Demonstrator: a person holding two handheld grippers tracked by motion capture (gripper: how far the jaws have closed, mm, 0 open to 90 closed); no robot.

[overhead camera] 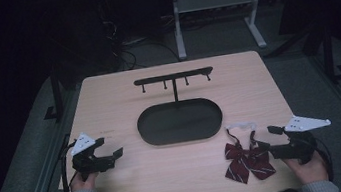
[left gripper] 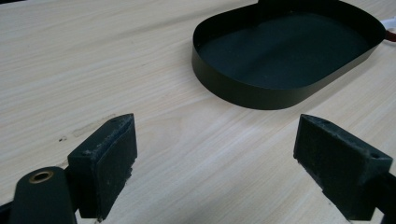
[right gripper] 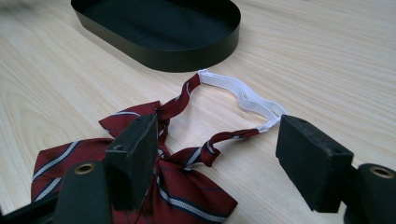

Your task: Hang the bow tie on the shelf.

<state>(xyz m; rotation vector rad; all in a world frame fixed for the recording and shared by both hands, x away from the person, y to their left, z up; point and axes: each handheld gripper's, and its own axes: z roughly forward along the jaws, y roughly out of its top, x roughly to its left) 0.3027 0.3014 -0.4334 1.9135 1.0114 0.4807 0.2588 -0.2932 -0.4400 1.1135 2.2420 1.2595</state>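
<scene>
desk (overhead camera: 135, 181): a pale wood-grain top is seen from above, carrying everything; bare wood lies under and ahead of the left tongs.
stand (overhead camera: 174, 79): a black rack with a crossbar and small pegs is set upright at the far edge of an oval black tray (overhead camera: 149, 129); nothing is hung on the pegs and nothing lies in the tray.
bow tie (overhead camera: 248, 161): a dark red striped bow is laid flat on the desk, near the right front edge and just beside the tray's near right end; its red neck straps are joined by a white elastic band (right gripper: 243, 93), forming a loop that points toward the tray.
right tongs (right gripper: 215, 154): held low over the bow tie with the jaws wide apart; one jaw stands over the knot and bow, the other just beside the white end of the loop; nothing is pressed between the pads.
left tongs (left gripper: 215, 158): held at the left front of the desk, well apart from the bow tie; jaws wide apart, with bare wood between them.
step in hand: judged as the approach for the pick-up; the bow tie is not yet gripped.
next move: a strap or the elastic should be brought between the pads and pinched, so that the loop stays open enough to be slipped over a peg; the thin fabric lying flat calls for a low, careful closing.
</scene>
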